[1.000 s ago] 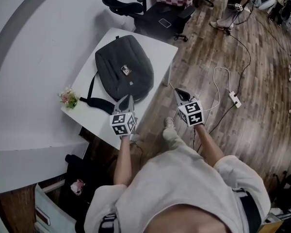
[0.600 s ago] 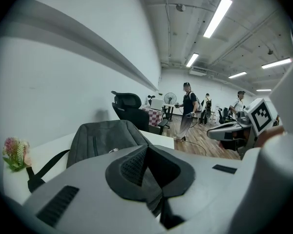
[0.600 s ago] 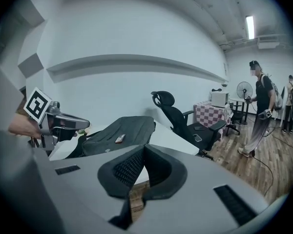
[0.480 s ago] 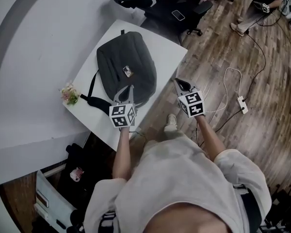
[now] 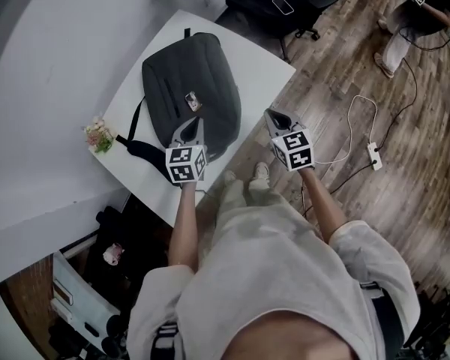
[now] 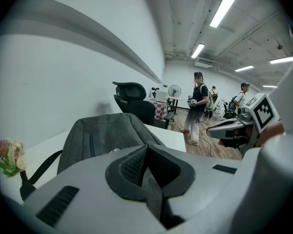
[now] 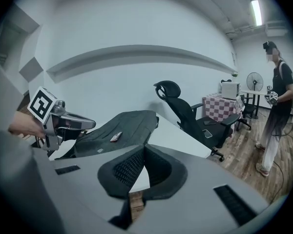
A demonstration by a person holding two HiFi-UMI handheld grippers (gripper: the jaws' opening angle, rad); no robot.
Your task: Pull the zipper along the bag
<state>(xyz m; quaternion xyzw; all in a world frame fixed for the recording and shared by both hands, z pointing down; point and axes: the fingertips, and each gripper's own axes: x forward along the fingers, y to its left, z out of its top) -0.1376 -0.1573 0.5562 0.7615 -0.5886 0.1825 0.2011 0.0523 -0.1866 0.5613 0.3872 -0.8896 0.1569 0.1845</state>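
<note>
Inspector: Your left tongs (image 5: 188, 128) and right tongs (image 5: 274, 118) are both closed and empty; the bag (image 5: 191, 81) lies flat on the surface (image 5: 266, 70), just ahead of your left tongs.
Operator: Handling?
Inspector: Soft cloth, likely to bunch; pin the fabric with one, pinch the zipper pull with the other; I cannot make the pull out.

Both tongs have come forward. The left tongs (image 5: 189, 128), earlier at the near rim of the backpack (image 5: 187, 81), now reach over its near end. The right tongs (image 5: 274, 117), earlier well out over the floor (image 5: 337, 88), now hang nearer the worktop (image 5: 264, 70) edge.
</note>
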